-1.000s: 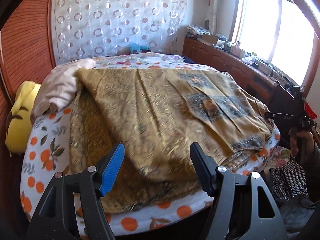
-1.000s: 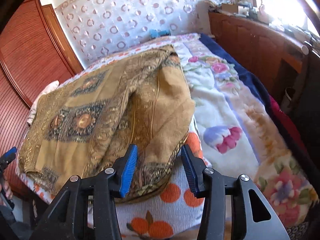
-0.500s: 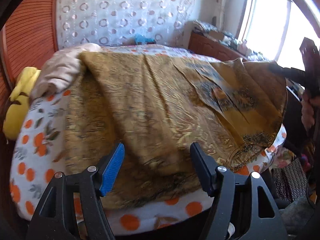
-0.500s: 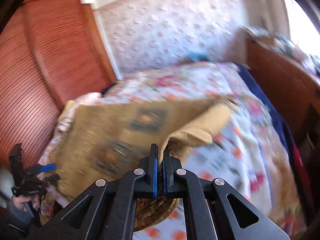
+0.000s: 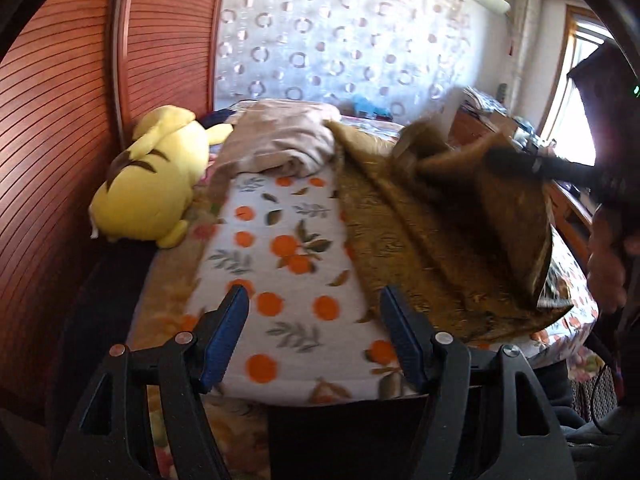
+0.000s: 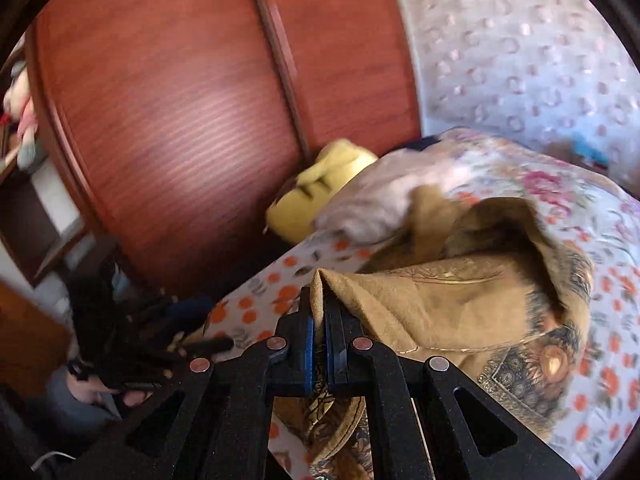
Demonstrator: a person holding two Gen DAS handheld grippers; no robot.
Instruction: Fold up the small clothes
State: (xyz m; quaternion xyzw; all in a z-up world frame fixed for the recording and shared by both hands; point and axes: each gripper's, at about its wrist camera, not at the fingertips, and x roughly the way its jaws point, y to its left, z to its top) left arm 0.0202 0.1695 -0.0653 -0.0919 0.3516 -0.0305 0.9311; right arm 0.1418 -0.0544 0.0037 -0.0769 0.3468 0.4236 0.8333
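Note:
A gold-brown patterned cloth point(image 5: 432, 232) lies on the right part of the bed, with one side lifted and folded over. My right gripper point(image 6: 319, 320) is shut on the cloth's edge point(image 6: 440, 304) and holds it up above the bed; it shows in the left wrist view point(image 5: 500, 158) as a dark bar across the raised cloth. My left gripper point(image 5: 314, 332) is open and empty, low over the orange-print sheet point(image 5: 280, 248) near the bed's front edge, left of the cloth. It appears blurred at the lower left of the right wrist view point(image 6: 152, 332).
A yellow plush toy point(image 5: 152, 184) lies at the bed's left edge against the red-brown wardrobe point(image 5: 60, 100). A beige blanket point(image 5: 280, 140) is bunched at the back. A window and wooden cabinet point(image 5: 568, 200) stand on the right. A floral quilt point(image 6: 560, 184) covers the far bed.
My right gripper closed on the cloth's edge, lifted it and carried it leftward over the bed. My left gripper swung left, off the cloth and over bare sheet.

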